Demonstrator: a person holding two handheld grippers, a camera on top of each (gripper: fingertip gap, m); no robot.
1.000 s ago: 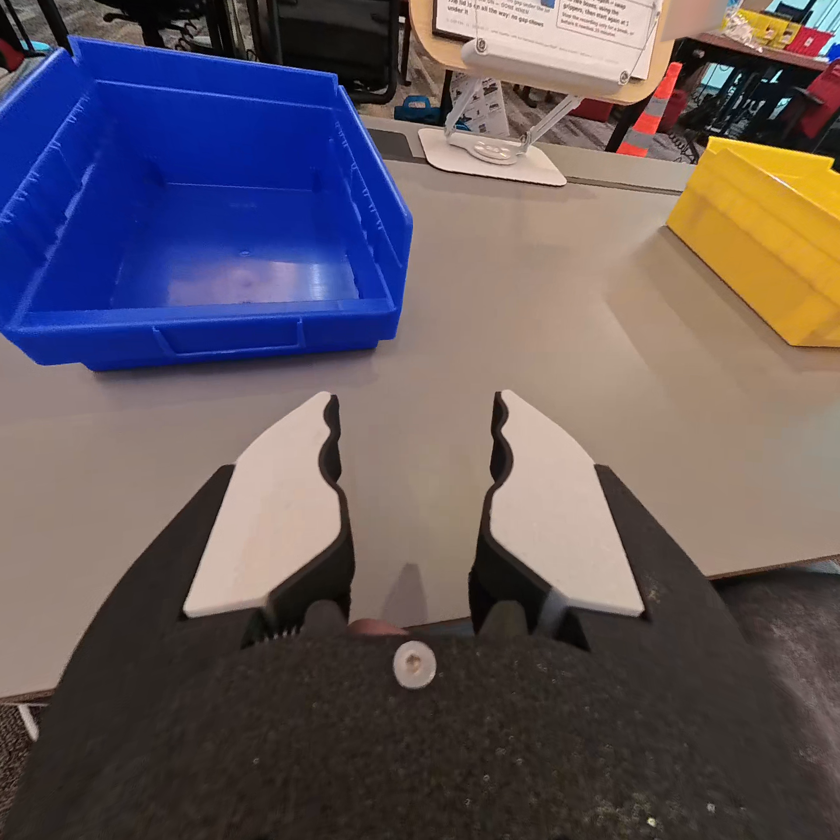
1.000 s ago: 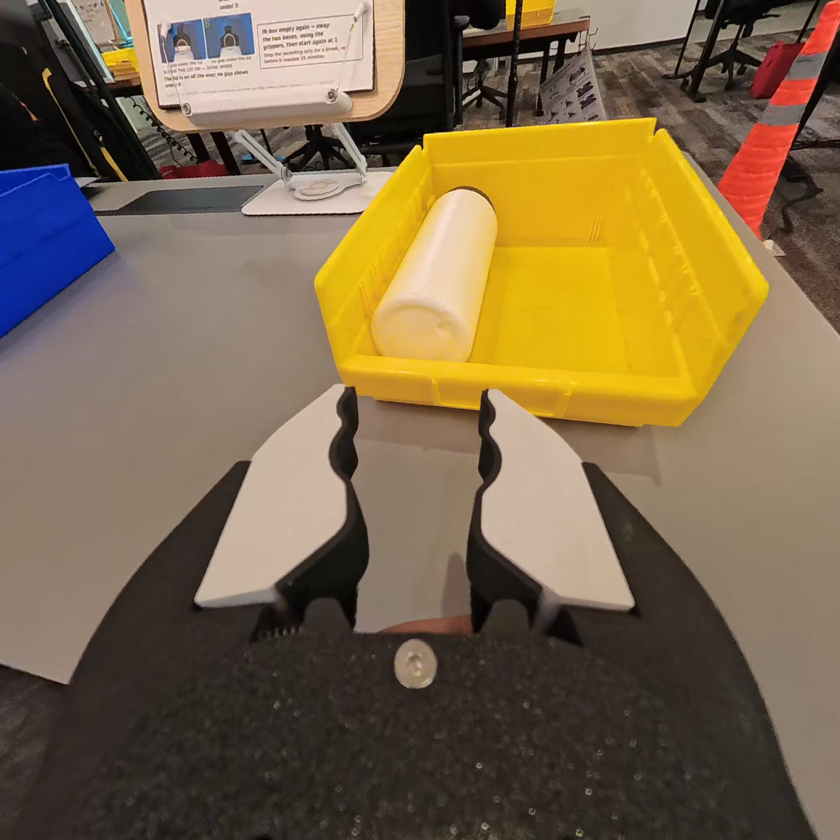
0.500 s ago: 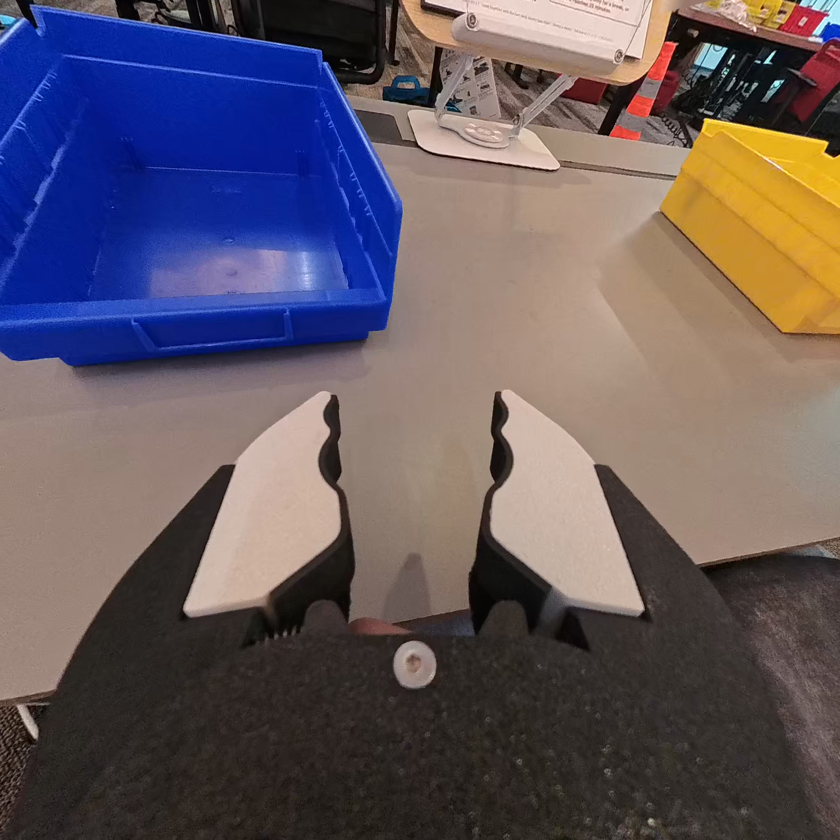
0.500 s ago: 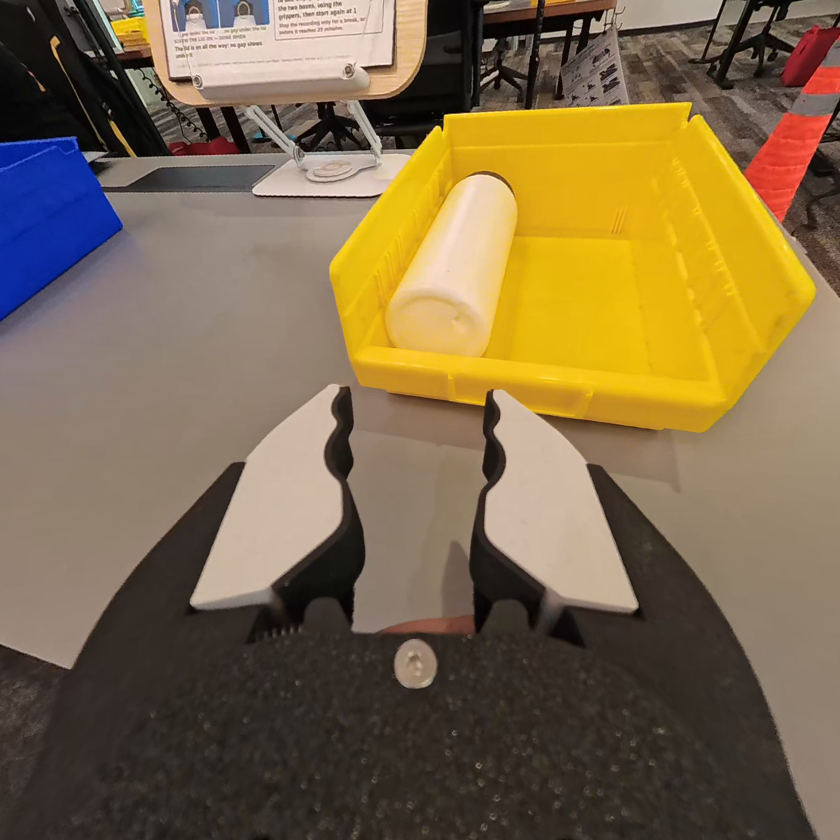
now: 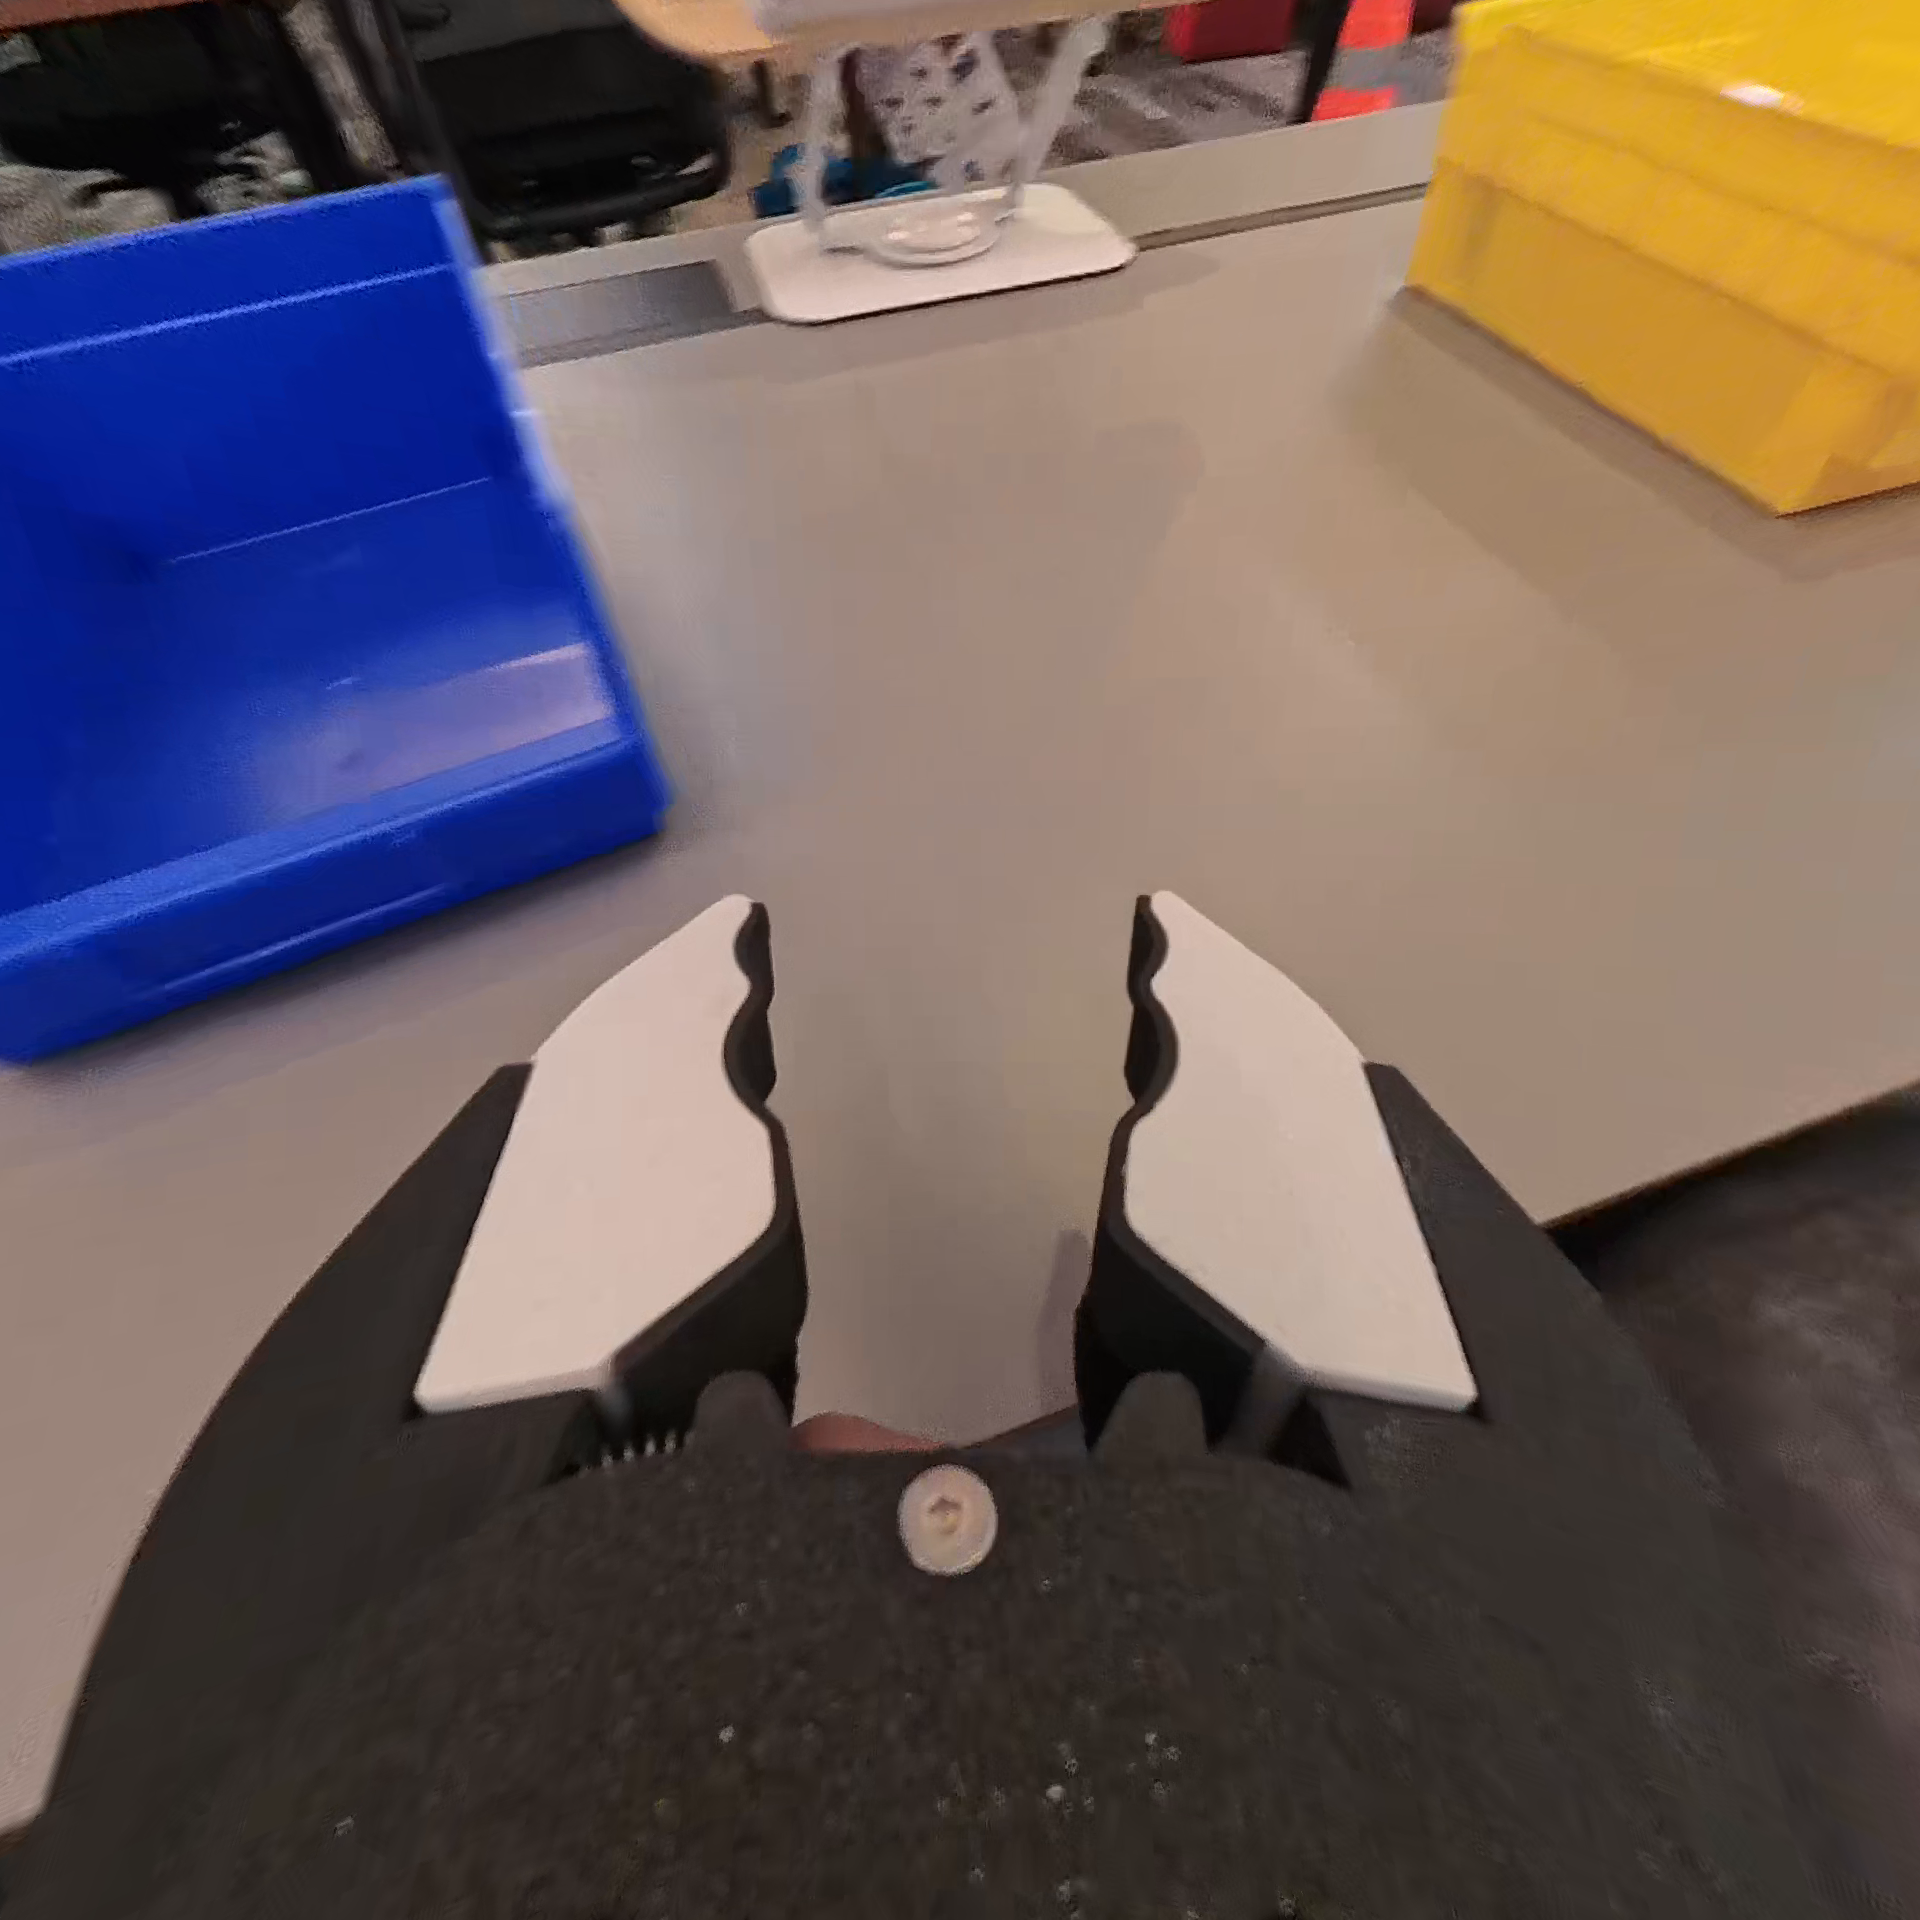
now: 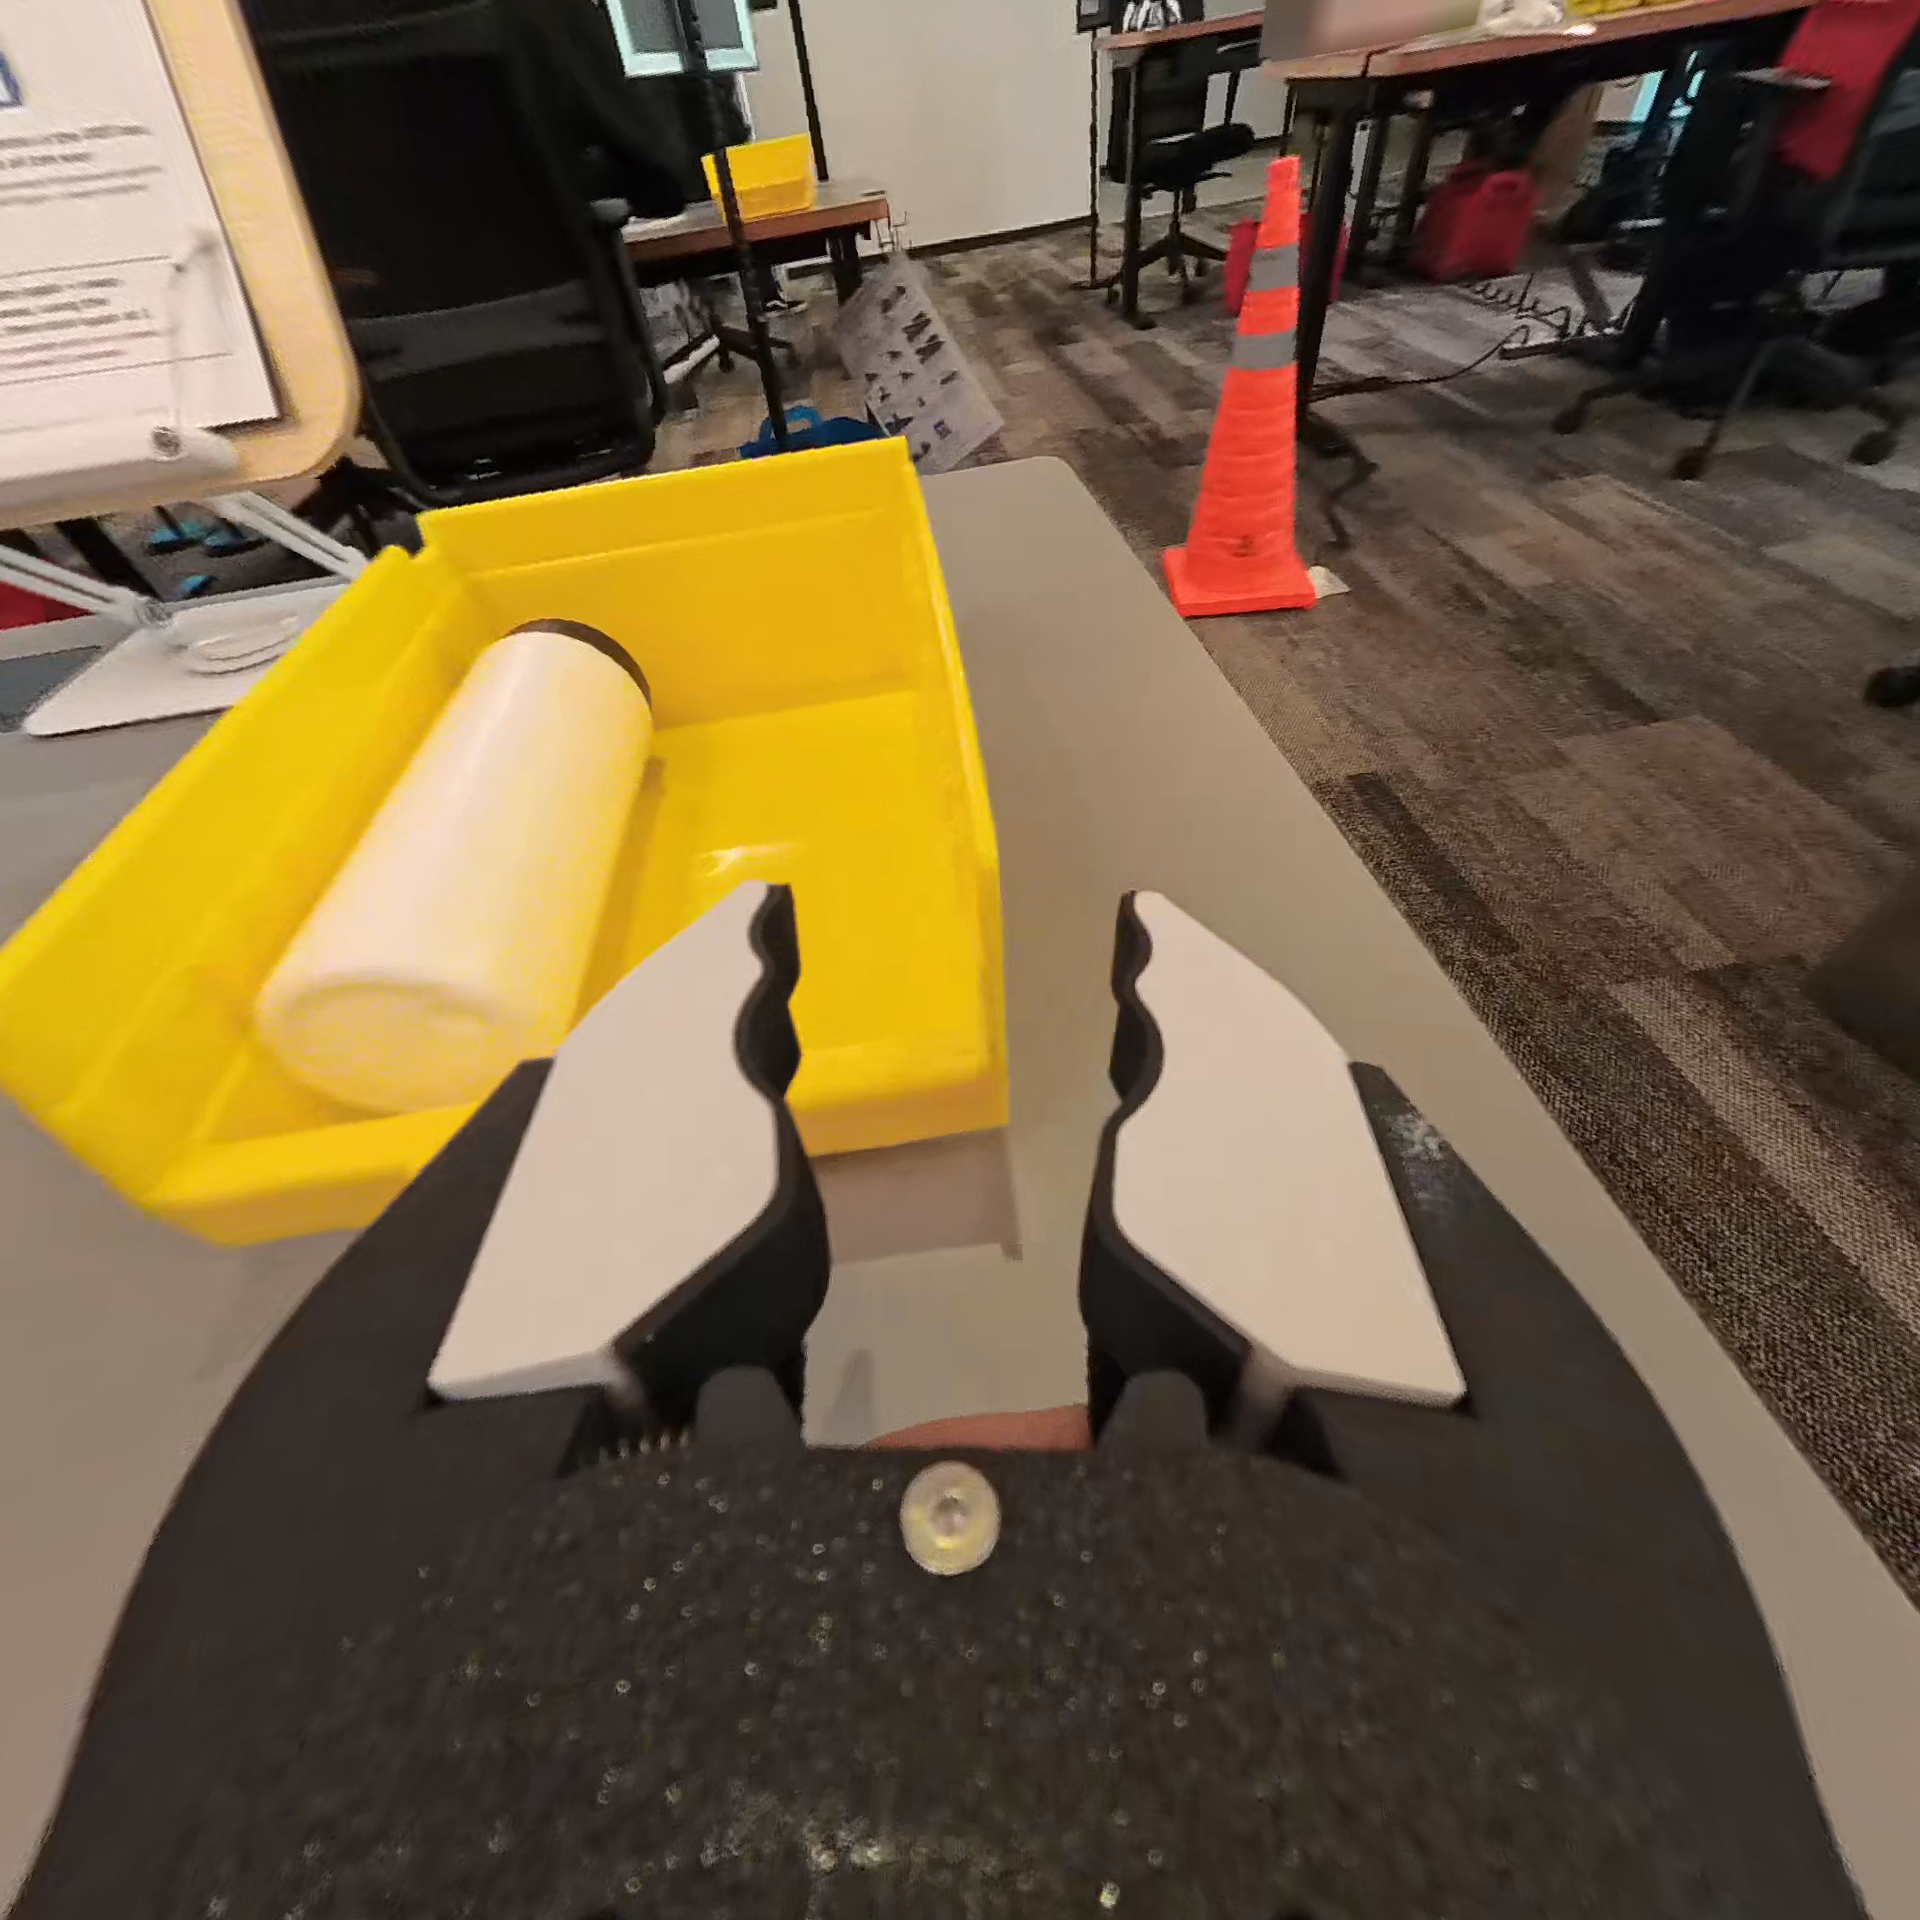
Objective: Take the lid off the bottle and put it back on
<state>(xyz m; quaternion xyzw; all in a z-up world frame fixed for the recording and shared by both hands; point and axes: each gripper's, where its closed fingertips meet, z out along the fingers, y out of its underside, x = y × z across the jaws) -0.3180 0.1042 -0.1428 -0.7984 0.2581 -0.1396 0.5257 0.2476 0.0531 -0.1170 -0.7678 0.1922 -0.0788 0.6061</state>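
Swinging right claw [image 6: 951, 914] nearer yellow bin [image 6: 940, 665].

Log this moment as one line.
left gripper: open, empty | right gripper: open, empty | cream cylindrical bottle: lying in yellow plastic bin, dark lid on

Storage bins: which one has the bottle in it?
The yellow bin: a white bottle lies on its side inside. The blue bin shows none.

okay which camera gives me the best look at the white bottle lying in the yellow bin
The right wrist view. There the white bottle lies on its side along the left wall of the yellow bin, base toward the camera, dark lid at the far end. The left wrist view shows only the bin's outer wall, not the bottle.
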